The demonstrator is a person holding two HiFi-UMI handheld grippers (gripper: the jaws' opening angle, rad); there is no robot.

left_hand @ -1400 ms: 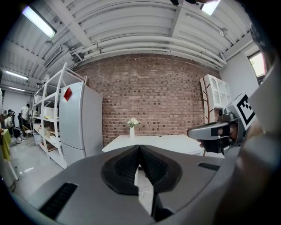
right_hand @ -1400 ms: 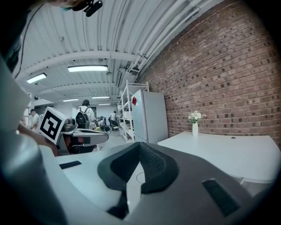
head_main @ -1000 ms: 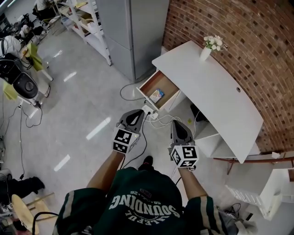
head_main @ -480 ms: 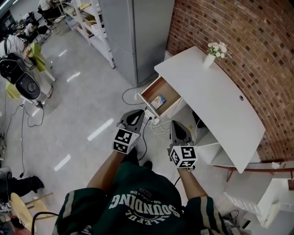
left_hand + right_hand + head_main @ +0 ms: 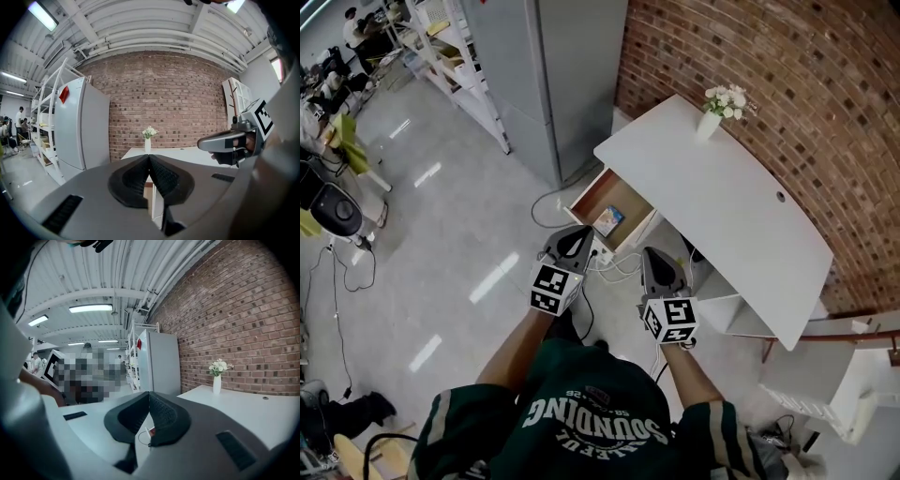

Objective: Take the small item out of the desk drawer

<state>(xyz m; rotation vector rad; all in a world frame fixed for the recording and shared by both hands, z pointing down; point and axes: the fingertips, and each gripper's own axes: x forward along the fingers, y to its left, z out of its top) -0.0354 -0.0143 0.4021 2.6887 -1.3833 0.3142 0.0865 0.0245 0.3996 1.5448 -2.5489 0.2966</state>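
Sitting in drawer [image 5: 596, 192] — small item [image 5: 607, 221] w/ unreadable label.

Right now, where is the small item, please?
Head view: the small item lies in the open drawer at the left end of the desk, just beyond the left gripper.

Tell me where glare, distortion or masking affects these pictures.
Head view: light streaks glare on the glossy floor. Left gripper view: fisheye curves the brick wall, corners are dark. Right gripper view: a mosaic patch lies left of the grey cabinet.
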